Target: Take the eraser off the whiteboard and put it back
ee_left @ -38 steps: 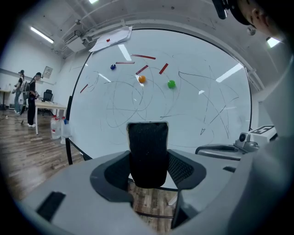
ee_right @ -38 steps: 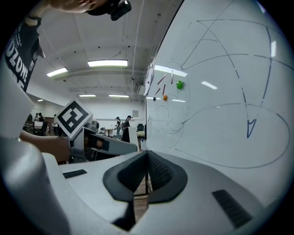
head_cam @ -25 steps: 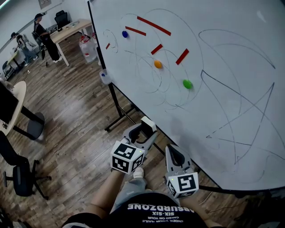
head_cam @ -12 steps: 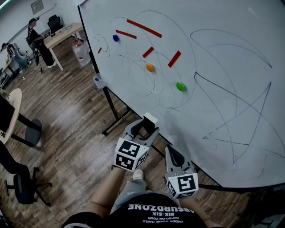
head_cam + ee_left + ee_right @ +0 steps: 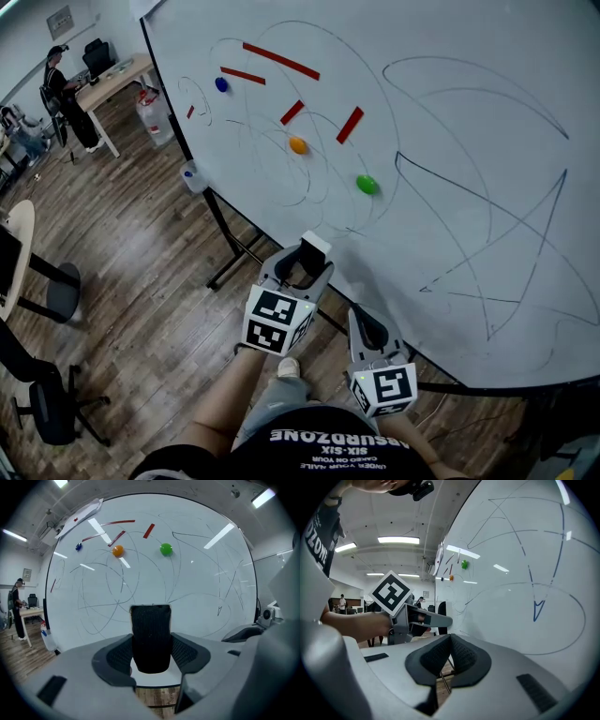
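Note:
The eraser (image 5: 314, 248), black felt with a white back, stands upright between the jaws of my left gripper (image 5: 305, 264), just short of the lower edge of the whiteboard (image 5: 450, 141). In the left gripper view the eraser (image 5: 151, 634) fills the gap, with both pads pressed on its sides, and my left gripper (image 5: 151, 654) faces the scribbled whiteboard (image 5: 197, 588). To its right and lower, my right gripper (image 5: 367, 326) points along the board. Its pads meet with nothing between them in the right gripper view (image 5: 449, 656).
An orange magnet (image 5: 298, 145), a green magnet (image 5: 367, 185), a blue magnet (image 5: 221, 84) and red strips (image 5: 349, 124) sit on the board. The board's stand legs (image 5: 230, 253) cross the wood floor. At far left are a desk (image 5: 117, 75), a person (image 5: 56, 89) and an office chair (image 5: 42, 398).
My left gripper has drifted a little toward the board with the eraser still in it. The right gripper has stayed put. The head view has swung, so the board sits further left.

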The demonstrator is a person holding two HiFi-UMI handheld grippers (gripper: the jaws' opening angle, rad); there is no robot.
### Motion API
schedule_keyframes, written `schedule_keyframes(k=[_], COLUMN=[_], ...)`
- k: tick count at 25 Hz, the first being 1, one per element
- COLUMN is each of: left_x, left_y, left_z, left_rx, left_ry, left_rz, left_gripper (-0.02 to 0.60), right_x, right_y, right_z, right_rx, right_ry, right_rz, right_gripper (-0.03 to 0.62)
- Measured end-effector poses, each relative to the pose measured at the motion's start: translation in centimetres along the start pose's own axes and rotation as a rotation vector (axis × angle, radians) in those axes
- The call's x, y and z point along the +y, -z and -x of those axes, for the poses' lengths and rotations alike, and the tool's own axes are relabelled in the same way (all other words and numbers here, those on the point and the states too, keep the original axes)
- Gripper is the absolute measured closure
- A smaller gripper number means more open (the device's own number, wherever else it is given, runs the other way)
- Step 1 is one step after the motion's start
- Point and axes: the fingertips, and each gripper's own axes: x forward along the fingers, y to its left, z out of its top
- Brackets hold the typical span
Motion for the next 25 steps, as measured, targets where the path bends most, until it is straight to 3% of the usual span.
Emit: schedule_keyframes(k=[25], left_x=[-0.5], left_y=[-1.1], left_z=[-4.1], left_rx=[0.004], left_ry=[0.028], left_rz=[-0.026], left_gripper=[0.339], right_x=[-2.2], right_y=[0.5], right_z=[-0.1], right_rx=[0.018], right_ry=[0.071], right_rz=[-0.004], right_gripper=[0.595])
